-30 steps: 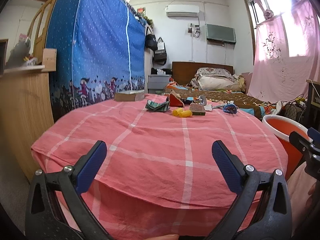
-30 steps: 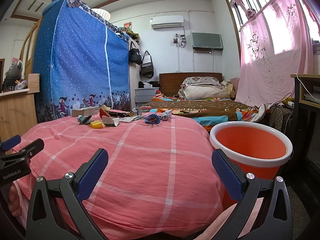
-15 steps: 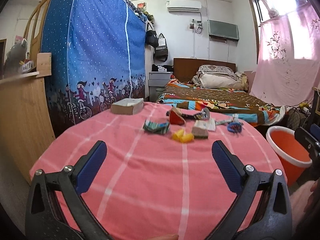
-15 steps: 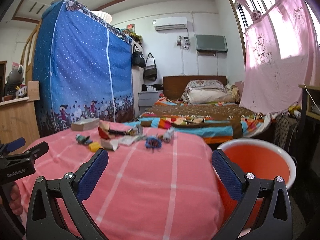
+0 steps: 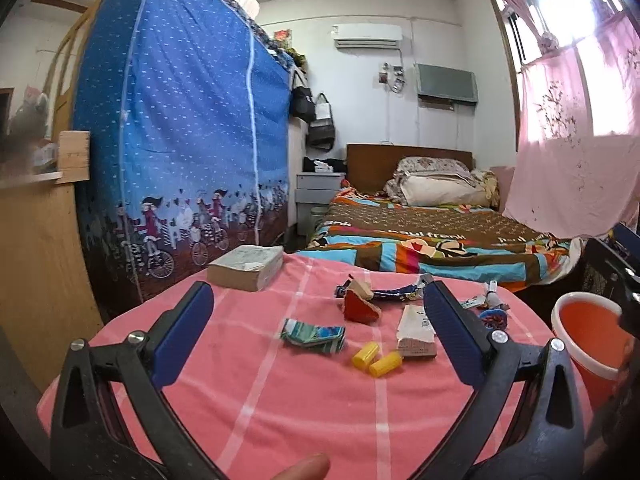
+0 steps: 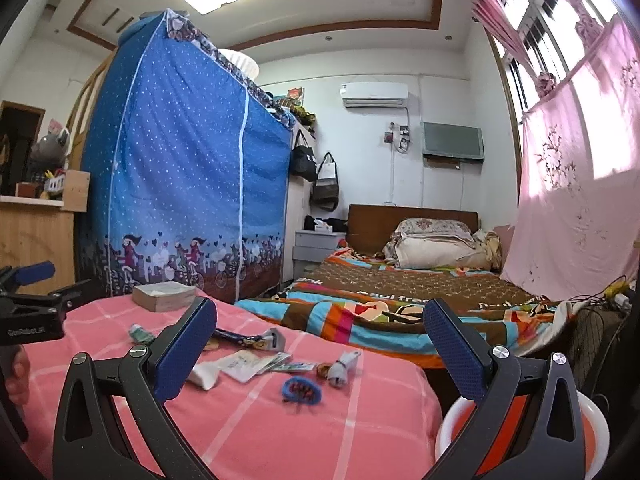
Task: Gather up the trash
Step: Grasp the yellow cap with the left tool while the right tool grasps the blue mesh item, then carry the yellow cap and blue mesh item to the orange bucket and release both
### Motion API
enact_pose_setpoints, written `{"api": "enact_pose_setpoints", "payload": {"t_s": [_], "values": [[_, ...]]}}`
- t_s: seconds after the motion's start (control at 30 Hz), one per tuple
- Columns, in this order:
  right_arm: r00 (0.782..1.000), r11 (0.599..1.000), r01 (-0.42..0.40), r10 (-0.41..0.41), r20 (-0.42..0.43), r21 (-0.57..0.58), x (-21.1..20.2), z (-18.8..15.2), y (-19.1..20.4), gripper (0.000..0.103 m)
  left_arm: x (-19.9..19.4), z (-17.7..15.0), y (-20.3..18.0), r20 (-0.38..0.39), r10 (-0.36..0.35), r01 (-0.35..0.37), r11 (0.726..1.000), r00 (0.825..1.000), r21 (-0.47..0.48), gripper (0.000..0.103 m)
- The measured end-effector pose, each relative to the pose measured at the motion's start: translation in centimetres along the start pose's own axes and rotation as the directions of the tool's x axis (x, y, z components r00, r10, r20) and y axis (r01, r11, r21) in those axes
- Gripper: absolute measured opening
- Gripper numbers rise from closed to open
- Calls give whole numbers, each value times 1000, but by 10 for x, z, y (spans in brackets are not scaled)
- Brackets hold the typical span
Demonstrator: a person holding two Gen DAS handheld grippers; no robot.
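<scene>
The trash lies scattered across the far half of a pink checked worktop (image 5: pixel 248 392): a crumpled green-blue wrapper (image 5: pixel 313 336), two small yellow cylinders (image 5: pixel 376 358) lying side by side and touching, a red wedge-shaped scrap (image 5: pixel 360 310) with a tan piece on top, a torn white and brown carton piece (image 5: pixel 416 330), a long dark blue foil wrapper (image 5: pixel 390 292), and, nearer the right edge, a round blue scrap (image 6: pixel 300 389) and a small grey twisted piece (image 6: pixel 340 366). Some flat white paper (image 6: pixel 240 365) lies between them. A thick worn book (image 5: pixel 246 266) sits at the far left corner, apart from the litter.

The left gripper (image 5: pixel 318 330) hovers above the near part of the worktop, its blue-padded jaws wide apart and empty, with the green-blue wrapper and yellow cylinders framed between them. The right gripper (image 6: pixel 320 338) is likewise spread wide with nothing in it, over the worktop's right side.

An orange bucket (image 5: pixel 588 322) with a white rim stands on the floor just beside the worktop's right edge, mouth open upward. The near half of the cloth is bare. Beyond the far edge there is a gap, then a bed (image 6: pixel 420 300); a blue fabric wardrobe (image 5: pixel 180 120) stands close on the left
</scene>
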State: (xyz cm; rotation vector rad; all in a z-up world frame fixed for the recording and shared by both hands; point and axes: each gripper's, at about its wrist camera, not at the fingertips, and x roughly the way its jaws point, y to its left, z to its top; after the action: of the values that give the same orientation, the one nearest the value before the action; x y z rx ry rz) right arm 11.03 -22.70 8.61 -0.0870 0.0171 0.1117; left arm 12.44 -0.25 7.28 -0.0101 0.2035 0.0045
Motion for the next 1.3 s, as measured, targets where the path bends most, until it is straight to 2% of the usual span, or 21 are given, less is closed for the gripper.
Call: {"api": "enact_pose_setpoints", "payload": {"t_s": [0.07,0.17,0.27,0.3,0.33,0.4,0.47,0.53,0.57,0.67,0.8,0.83,0.87,0.93,1.0,1.07,1.3], "values": [[1000,1000,-1,1,-12,-1,11,-4,-3,103,6,-1,-3,-10,-9,9,1000,1000,19,103],[998,1000,-30,30,-61,-1,31,-12,-8,103,18,-5,-8,-65,-32,35,999,997,31,103],[993,999,-48,47,-111,-2,43,-22,-10,103,32,-10,-11,-163,-79,83,996,983,13,103],[990,999,-50,49,-135,-1,47,-26,-10,103,35,-12,-13,-183,-91,95,995,979,10,100],[984,998,-61,61,-168,5,52,-29,-10,103,39,-14,-15,-217,-112,116,993,970,6,98],[972,996,-82,84,-219,18,61,-34,-10,101,46,-18,-20,-269,-136,143,990,953,4,87],[959,995,-96,100,-267,29,70,-39,-10,95,57,-24,-28,-342,-151,163,987,927,4,79],[944,994,-107,113,-311,36,77,-44,-11,90,71,-32,-33,-432,-165,174,985,887,-18,75],[931,992,-120,128,-341,45,82,-47,-11,87,75,-35,-35,-461,-165,172,985,872,-27,73],[903,989,-140,150,-403,55,93,-53,-10,79,84,-39,-35,-511,-160,154,987,844,-55,70],[855,986,-159,165,-492,53,109,-62,-6,72,96,-43,-36,-561,-126,97,992,818,-81,63],[836,986,-160,162,-525,49,116,-66,-4,68,98,-45,-36,-571,-115,82,993,813,-83,62],[825,986,-161,161,-542,49,120,-68,-3,60,100,-45,-37,-573,-104,70,994,813,-82,62],[788,984,-166,175,-591,71,131,-75,-1,52,103,-43,-39,-576,-83,47,996,813,-78,59],[768,980,-171,197,-610,102,137,-79,-2,49,104,-43,-41,-582,-61,29,998,811,-63,45],[764,976,-176,219,-607,131,138,-78,-4,38,103,-43,-42,-584,-44,16,998,811,-53,37],[772,963,-213,269,-575,165,126,-75,-5,37,87,-43,-41,-557,-56,25,998,829,-63,35]]}}
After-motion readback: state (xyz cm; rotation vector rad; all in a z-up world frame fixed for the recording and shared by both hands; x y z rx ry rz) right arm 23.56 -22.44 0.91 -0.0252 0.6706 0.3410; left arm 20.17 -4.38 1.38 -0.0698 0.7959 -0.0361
